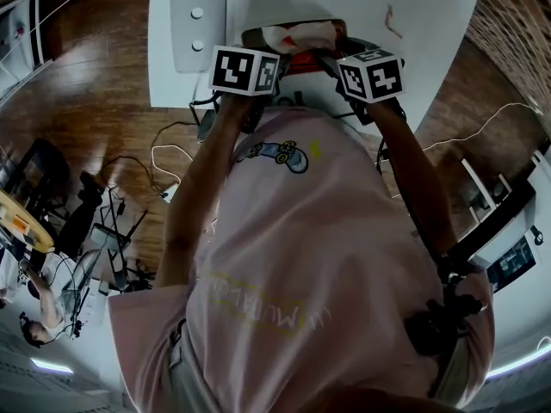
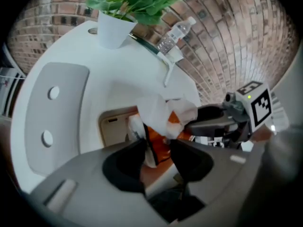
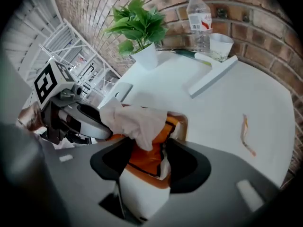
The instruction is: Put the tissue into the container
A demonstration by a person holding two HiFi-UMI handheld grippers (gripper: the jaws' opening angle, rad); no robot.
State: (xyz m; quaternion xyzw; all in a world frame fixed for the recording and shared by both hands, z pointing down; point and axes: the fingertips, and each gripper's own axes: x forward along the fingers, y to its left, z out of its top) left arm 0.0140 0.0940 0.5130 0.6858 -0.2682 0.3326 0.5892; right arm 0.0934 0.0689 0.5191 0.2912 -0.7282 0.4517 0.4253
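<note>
Head view: I have the left tongs (image 1: 269,52) and right tongs (image 1: 330,56) meeting over the white bench (image 1: 430,7). Between them is the orange-and-white soft tissue pack (image 1: 297,34), at the tan rectangular container (image 1: 251,34). I cannot tell whether it is inside.
Left gripper view: My left tongs are clamped on the pack's orange side. Crumpled white tissue sheets (image 2: 161,109) billow out of its top, and the container lies just behind.
Right gripper view: My right tongs grip the pack too, which has an orange top and a white base. The sheets droop over its upper edge.
</note>
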